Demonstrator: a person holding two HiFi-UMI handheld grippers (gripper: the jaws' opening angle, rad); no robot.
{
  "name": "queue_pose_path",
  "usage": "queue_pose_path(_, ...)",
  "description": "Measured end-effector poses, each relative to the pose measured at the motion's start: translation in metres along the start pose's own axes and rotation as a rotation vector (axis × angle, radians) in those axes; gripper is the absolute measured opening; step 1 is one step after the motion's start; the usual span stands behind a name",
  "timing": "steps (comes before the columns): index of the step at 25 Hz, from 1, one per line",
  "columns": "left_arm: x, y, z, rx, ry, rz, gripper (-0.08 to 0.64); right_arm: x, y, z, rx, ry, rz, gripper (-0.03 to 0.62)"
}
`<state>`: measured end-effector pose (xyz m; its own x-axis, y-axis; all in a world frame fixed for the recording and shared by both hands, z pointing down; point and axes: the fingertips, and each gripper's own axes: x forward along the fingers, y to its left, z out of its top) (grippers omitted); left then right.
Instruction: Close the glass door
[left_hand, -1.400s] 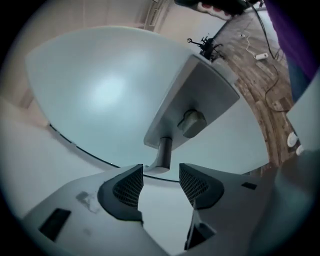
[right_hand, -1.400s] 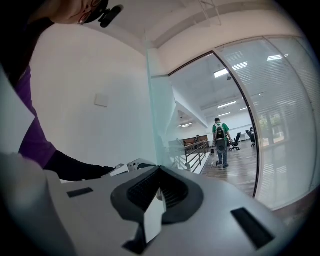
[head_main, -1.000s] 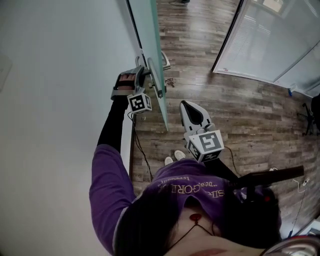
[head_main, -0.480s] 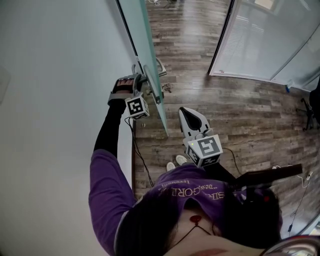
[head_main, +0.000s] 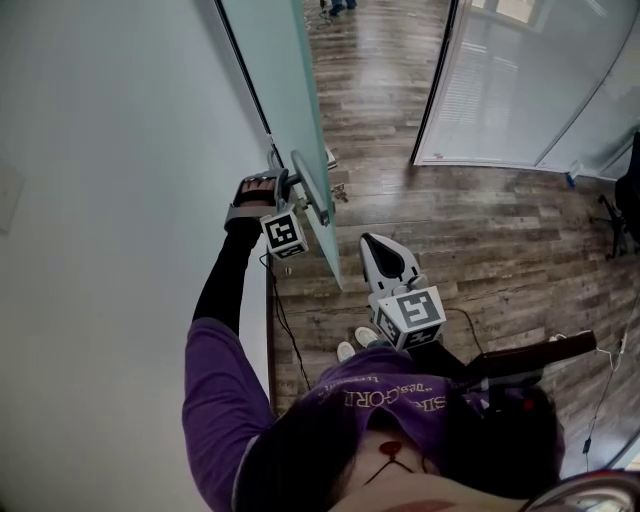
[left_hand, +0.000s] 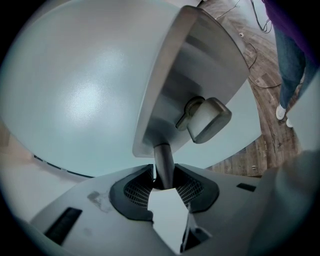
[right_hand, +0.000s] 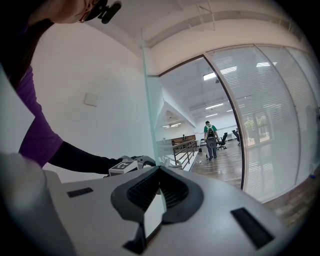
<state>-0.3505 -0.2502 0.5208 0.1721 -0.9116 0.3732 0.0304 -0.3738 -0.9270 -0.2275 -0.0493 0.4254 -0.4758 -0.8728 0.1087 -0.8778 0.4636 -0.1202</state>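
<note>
The frosted glass door (head_main: 285, 90) stands ajar, its edge angled toward me beside the white wall. My left gripper (head_main: 293, 186) is at the door's metal handle (head_main: 312, 190). In the left gripper view its jaws (left_hand: 163, 175) clamp the handle's round stem (left_hand: 163, 159), with the lock plate and thumb-turn (left_hand: 206, 120) just above against the door pane (left_hand: 85, 95). My right gripper (head_main: 372, 212) hangs off the door's lower edge, touching nothing. Its pads (right_hand: 160, 182) meet with nothing between them, and it looks along the door's edge (right_hand: 152, 115).
A white wall (head_main: 100, 150) runs along the left. A glass partition with blinds (head_main: 530, 90) closes the right. Cables (head_main: 285, 310) trail over the wood floor (head_main: 480, 230). A person (right_hand: 210, 137) stands far down the corridor, near office chairs.
My left gripper stays clamped on the handle and has turned a little with it; the door's edge sits slightly lower in view. The right gripper has held still.
</note>
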Motion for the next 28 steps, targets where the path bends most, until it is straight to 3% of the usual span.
queue_pose_path(5,0.008,0.018,0.021,0.005,-0.014,-0.009,0.123,-0.004,-0.014,0.014,0.016,-0.002,-0.03,-0.014)
queue_pose_path(15,0.025,0.015,0.059,-0.021,-0.064,-0.004,0.123,-0.017,-0.032,0.007,0.01,-0.005,-0.104,-0.014)
queue_pose_path(28,0.048,0.015,0.096,-0.004,-0.085,-0.102,0.123,-0.025,-0.049,0.0,0.037,-0.002,-0.167,-0.014)
